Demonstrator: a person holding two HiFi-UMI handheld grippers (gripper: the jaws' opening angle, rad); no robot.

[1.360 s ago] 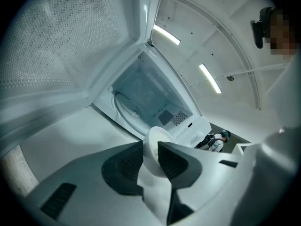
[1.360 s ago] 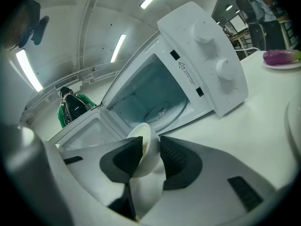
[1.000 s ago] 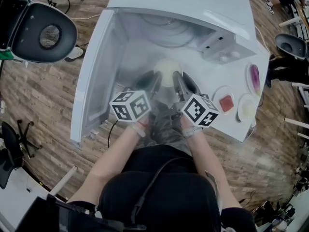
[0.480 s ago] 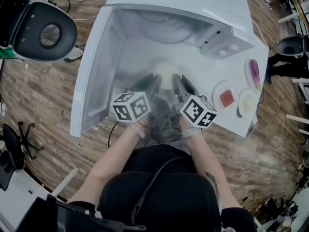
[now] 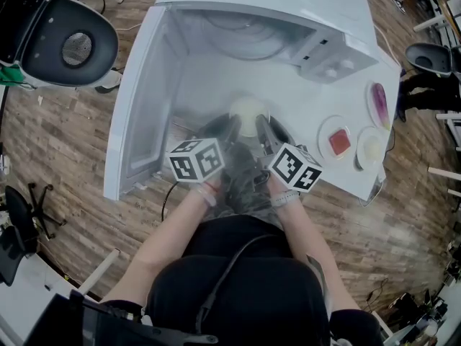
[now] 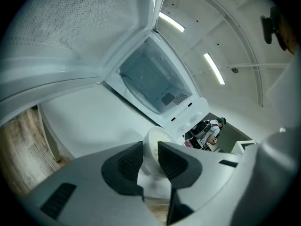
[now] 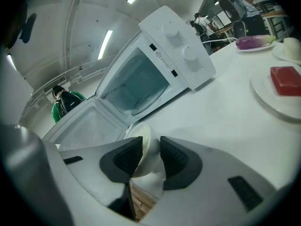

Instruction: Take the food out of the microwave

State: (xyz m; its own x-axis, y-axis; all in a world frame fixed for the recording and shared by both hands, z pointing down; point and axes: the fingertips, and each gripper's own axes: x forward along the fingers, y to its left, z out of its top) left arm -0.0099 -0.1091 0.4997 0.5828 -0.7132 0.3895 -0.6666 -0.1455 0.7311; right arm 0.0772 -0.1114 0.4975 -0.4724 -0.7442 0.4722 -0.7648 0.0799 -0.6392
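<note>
L gripper [image 6: 150,155] & R gripper [image 7: 150,157] each clamp white bowl [image 5: 248,112] rim, opp. sides, frame centre; contents pale, maybe food; open microwave [image 5: 288,6] above.

The scene is lit brightly and evenly by ceiling light strips [image 6: 214,68]. The white surface [image 5: 302,99] is washed out and hazy in the head view. Straight lines are bent and corners darkened in both gripper views.

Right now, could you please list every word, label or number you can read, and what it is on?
No text can be read.
Label with a warning triangle on the microwave panel: too small to read.
Left cube and right cube: marker squares only, no words.
</note>
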